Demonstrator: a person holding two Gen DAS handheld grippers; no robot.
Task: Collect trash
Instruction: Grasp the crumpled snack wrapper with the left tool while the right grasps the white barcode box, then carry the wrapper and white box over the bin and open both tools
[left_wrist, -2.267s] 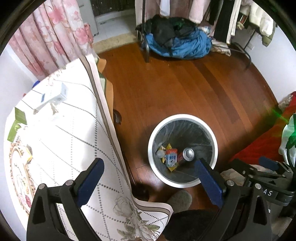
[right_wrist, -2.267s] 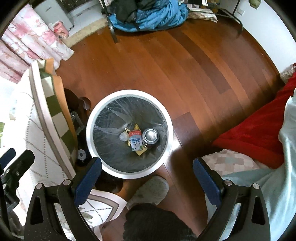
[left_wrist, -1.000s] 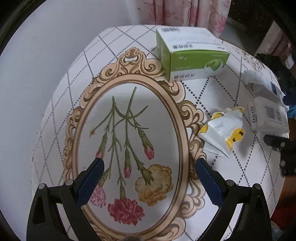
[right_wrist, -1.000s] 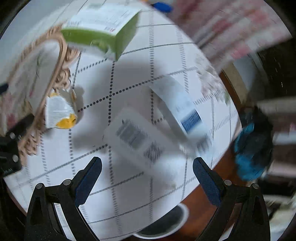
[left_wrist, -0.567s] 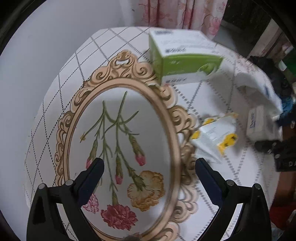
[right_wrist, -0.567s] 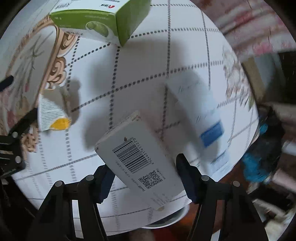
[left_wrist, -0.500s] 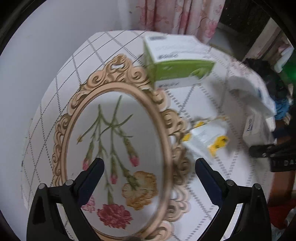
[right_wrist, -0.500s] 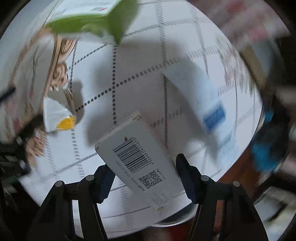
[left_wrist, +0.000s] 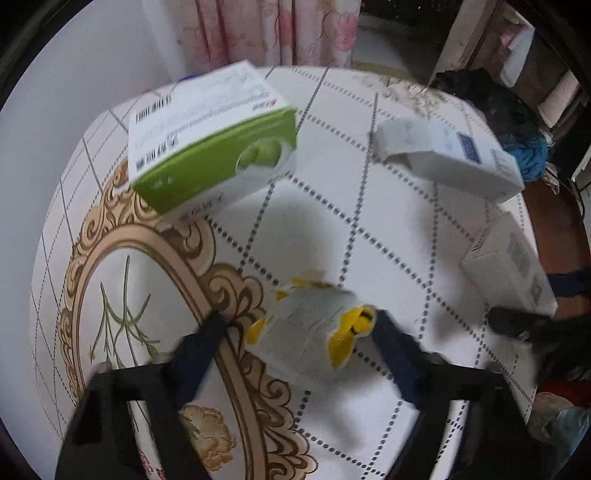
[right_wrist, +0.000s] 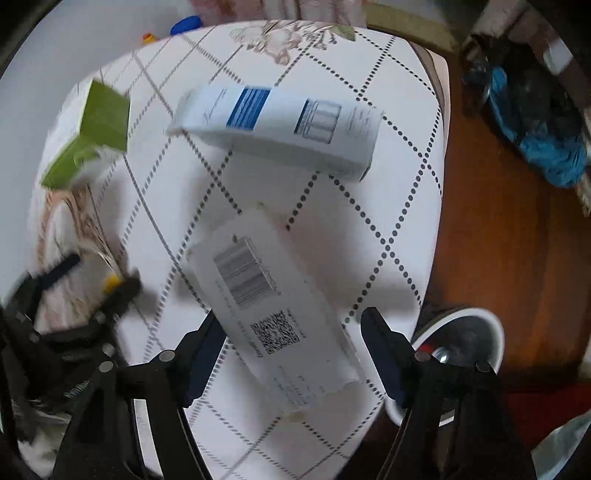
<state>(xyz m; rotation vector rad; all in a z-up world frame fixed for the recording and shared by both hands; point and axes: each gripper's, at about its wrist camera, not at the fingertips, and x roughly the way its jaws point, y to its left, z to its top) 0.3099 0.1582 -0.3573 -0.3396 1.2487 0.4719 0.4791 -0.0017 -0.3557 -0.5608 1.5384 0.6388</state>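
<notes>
On the round table with a patterned white cloth (left_wrist: 332, 192) lie a crumpled white and yellow packet (left_wrist: 310, 332), a green and white box (left_wrist: 210, 140), a white and blue box (left_wrist: 447, 155) and a white barcode box (left_wrist: 509, 266). My left gripper (left_wrist: 299, 332) is open with its fingers on either side of the crumpled packet. My right gripper (right_wrist: 291, 347) is open around the near end of the white barcode box (right_wrist: 266, 295), fingers a little apart from it. The white and blue box (right_wrist: 280, 125) lies beyond it, and the green box (right_wrist: 88, 136) is at the far left.
The trash bin (right_wrist: 465, 332) stands on the wooden floor below the table's right edge, with a can inside. A pile of blue and dark clothes (right_wrist: 535, 122) lies on the floor at the far right. Pink floral curtains (left_wrist: 277, 33) hang behind the table.
Both grippers moved from over the bin to the table. My left gripper shifted right and closer, now straddling the crumpled packet. My right gripper sits around the barcode box with its fingers wider than half a second ago.
</notes>
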